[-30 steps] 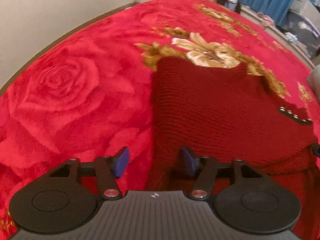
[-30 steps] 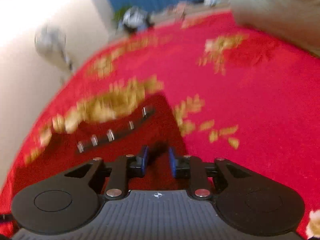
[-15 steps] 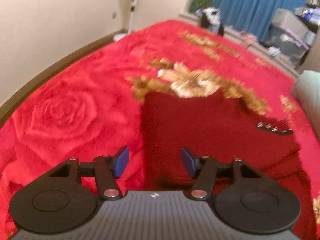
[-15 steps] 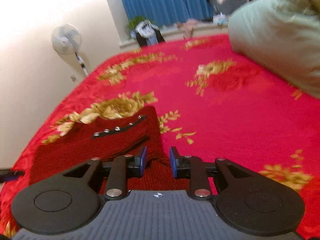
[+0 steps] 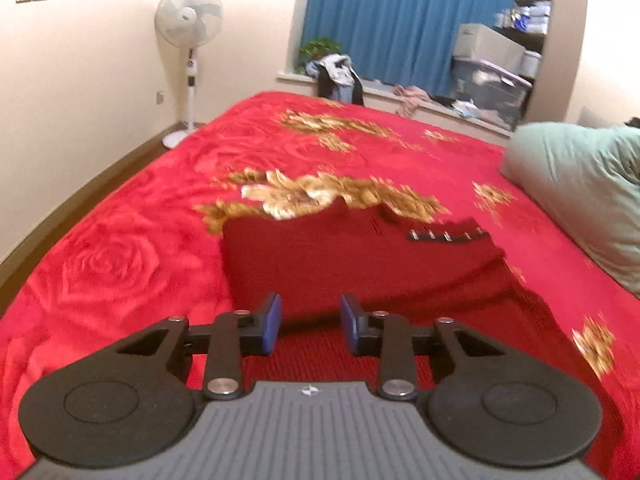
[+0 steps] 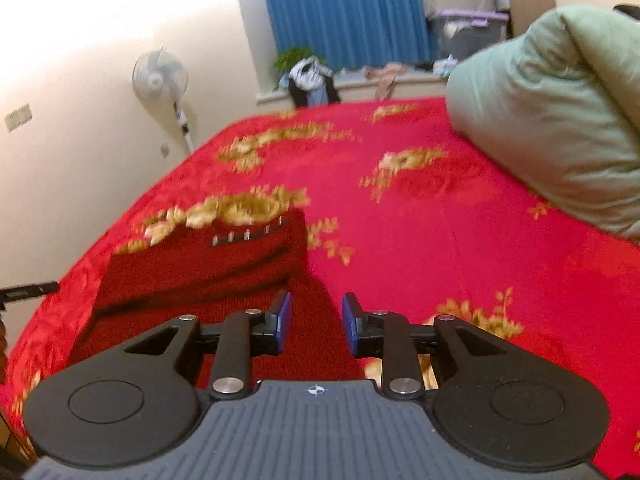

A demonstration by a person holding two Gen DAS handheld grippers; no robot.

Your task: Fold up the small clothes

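Note:
A dark red knitted garment [image 5: 360, 264] lies folded on the red bed cover, with a black strip of metal studs [image 5: 444, 236] near its far right corner. My left gripper [image 5: 310, 320] hovers above the garment's near edge. Its jaws are closing, with a gap between them and nothing in it. In the right wrist view the garment [image 6: 200, 272] lies to the left and its studded strip [image 6: 248, 236] sits at the far edge. My right gripper [image 6: 316, 320] hangs over the garment's near right corner, jaws opening, nothing between the pads.
The red rose-patterned blanket [image 5: 120, 264] covers the whole bed. A pale green duvet [image 6: 552, 120] is heaped at the right. A standing fan [image 5: 189, 12] is by the left wall. Clothes on the windowsill [image 5: 336, 76] and storage boxes [image 5: 492, 80] lie beyond the bed.
Both grippers have risen and drawn back from the garment, so more of the room shows. The left jaws have narrowed and the right jaws have widened a little.

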